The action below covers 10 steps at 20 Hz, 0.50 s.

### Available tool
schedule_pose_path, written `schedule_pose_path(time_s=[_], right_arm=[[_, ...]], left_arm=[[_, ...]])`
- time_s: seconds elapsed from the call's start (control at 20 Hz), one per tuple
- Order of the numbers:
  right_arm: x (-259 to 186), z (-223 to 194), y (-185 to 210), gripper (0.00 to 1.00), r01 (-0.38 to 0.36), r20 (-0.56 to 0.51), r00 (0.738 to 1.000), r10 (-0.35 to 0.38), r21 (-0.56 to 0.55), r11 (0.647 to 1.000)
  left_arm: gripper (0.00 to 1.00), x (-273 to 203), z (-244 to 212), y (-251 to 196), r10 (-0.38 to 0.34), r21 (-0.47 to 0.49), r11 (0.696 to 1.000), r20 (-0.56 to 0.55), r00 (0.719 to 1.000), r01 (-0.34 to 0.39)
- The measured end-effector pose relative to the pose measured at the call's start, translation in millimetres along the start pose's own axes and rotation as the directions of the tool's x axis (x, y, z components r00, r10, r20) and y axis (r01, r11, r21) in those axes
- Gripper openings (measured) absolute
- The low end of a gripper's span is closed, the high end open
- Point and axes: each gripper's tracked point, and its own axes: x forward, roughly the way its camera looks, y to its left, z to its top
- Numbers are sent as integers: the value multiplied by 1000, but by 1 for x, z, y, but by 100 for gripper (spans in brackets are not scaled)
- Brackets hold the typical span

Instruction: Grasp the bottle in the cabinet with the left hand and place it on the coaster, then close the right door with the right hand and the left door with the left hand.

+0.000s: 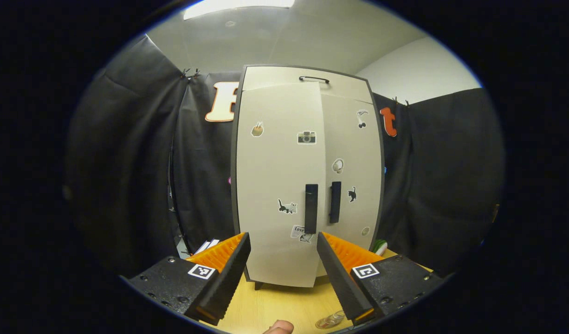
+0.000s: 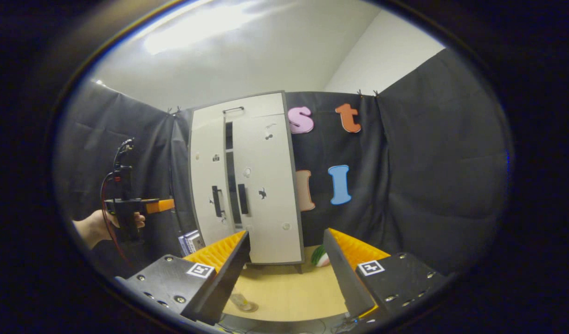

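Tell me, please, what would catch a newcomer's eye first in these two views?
The tall pale cabinet standing on the wooden table, its sticker-dotted doors nearly shut with a dark gap left between them. Next, the left claw open right before the two black handles. The right claw is open too, farther back.

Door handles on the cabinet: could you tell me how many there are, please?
2 door handles: one on the left door, one on the right door, side by side near the doors' meeting edges. A thin wire handle also sits on the top panel.
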Motion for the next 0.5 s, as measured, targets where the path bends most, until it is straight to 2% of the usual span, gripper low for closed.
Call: schedule_pose_path(time_s=[0.15, 0.25, 0.35, 0.5], right_arm=[[19, 2, 22, 97, -46, 24, 999, 46, -20, 999], [32, 1, 29, 96, -38, 25, 999, 39, -40, 998], [45, 4, 45, 97, -58, 33, 998, 60, -38, 998], [62, 5, 61, 97, -85, 30, 996, 86, -26, 996]], left_arm=[[92, -5, 15, 3, 18, -22, 1000, 30, 999, -17], [98, -6, 20, 13, 53, -3, 999, 43, 998, -53], [97, -4, 18, 12, 33, 11, 999, 37, 999, -33], [97, -4, 11, 10, 1, -16, 1000, 18, 1000, -1]])
